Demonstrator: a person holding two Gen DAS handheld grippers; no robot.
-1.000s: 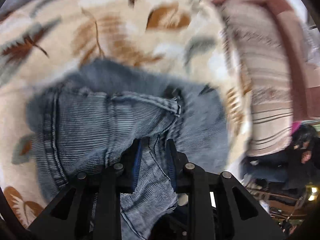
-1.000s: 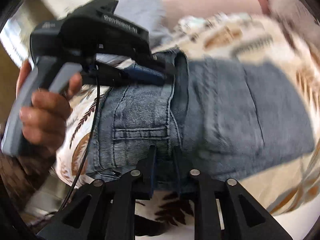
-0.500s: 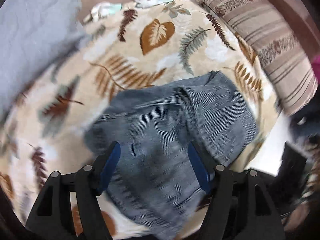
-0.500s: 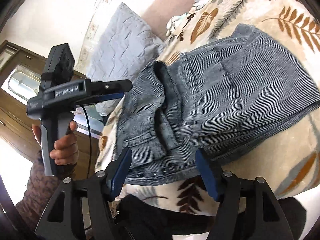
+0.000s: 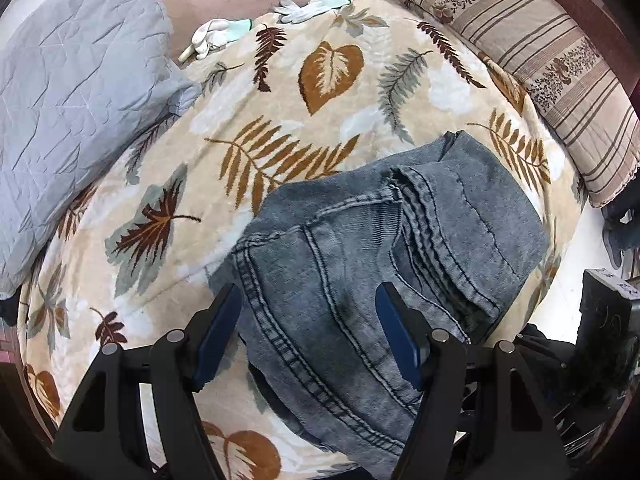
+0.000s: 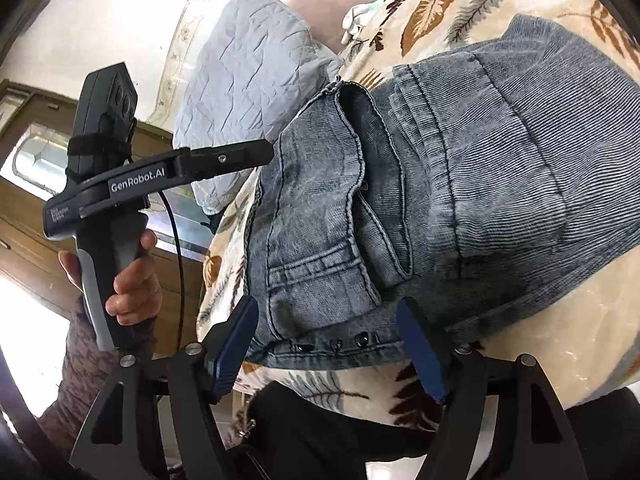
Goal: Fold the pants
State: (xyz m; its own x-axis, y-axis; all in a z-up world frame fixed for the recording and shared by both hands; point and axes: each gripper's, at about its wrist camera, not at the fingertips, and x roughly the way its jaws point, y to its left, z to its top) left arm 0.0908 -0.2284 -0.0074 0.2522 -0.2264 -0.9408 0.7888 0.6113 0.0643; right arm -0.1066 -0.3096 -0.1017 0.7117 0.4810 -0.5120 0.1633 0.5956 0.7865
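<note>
On the bed: a cream blanket (image 5: pixel 280 92) printed with brown and grey leaves, and the jeans (image 5: pixel 372 264) lying on it in a thick folded bundle.
Jeans, place: on the near part of the blanket, close to its edge; in the right wrist view the jeans (image 6: pixel 460 184) fill the middle of the picture.
Jeans, lie: several layers stacked, with hems and heavy seams showing on top and a row of dark rivets along the near edge in the right wrist view.
Left gripper (image 5: pixel 310 334): jaws wide apart and just opened; it points steeply down over the near end of the bundle, and the blue pads press on nothing.
Right gripper (image 6: pixel 328 346): jaws wide and just opened a little further; the riveted edge shows between the pads, but they do not press on it.
Left gripper, from the right wrist view: the left gripper (image 6: pixel 262 150) is held level beside the bundle's far left corner, a hand (image 6: pixel 128 276) around its handle, with a patterned sleeve (image 6: pixel 86 372) below.
Grey pillow (image 5: pixel 76 92): left of the jeans, lying on the blanket's edge, well apart from the bundle.
Striped pillow (image 5: pixel 540 52): along the right side of the bed.
White gloves (image 5: pixel 256 24): at the far edge of the blanket.
Wooden cabinet (image 6: pixel 28 216): behind the hand.
</note>
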